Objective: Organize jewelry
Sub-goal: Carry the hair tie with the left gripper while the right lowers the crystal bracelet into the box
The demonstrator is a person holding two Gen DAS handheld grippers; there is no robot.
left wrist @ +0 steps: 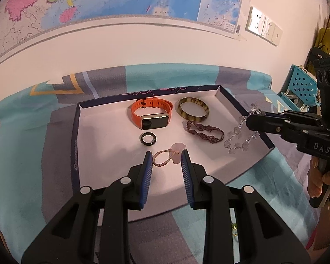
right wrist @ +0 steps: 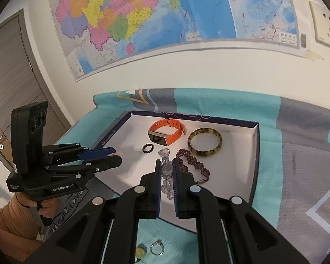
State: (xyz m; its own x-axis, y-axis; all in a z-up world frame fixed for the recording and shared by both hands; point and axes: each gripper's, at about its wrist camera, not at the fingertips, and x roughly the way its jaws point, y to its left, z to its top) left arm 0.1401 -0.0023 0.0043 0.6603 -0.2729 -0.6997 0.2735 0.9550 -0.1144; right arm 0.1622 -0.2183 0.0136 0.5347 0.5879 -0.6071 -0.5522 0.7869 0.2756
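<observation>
A white-lined tray (left wrist: pixel 103 132) with a dark blue rim lies on a teal and grey cloth. In it are an orange smart band (left wrist: pixel 150 115), a tortoiseshell bangle (left wrist: pixel 192 110), a dark purple bead bracelet (left wrist: pixel 205 132) and a black ring (left wrist: pixel 148 139). My left gripper (left wrist: pixel 166 154) is low over the tray's near side, shut on a small pink bead bracelet (left wrist: pixel 164 158) with a pink stone. From the right, my right gripper (left wrist: pixel 248 120) hangs over the tray's right rim, shut on a clear crystal bead bracelet (left wrist: pixel 237 136) that dangles below it. The right wrist view shows those beads (right wrist: pixel 167 169) between its pads.
On the cloth near the tray's front edge lie a thin ring (right wrist: pixel 156 247) and a yellowish piece (right wrist: pixel 140 252). A teal perforated basket (left wrist: pixel 301 85) stands at the far right. A map-covered wall is close behind the tray. A door (right wrist: pixel 8 83) is to the left.
</observation>
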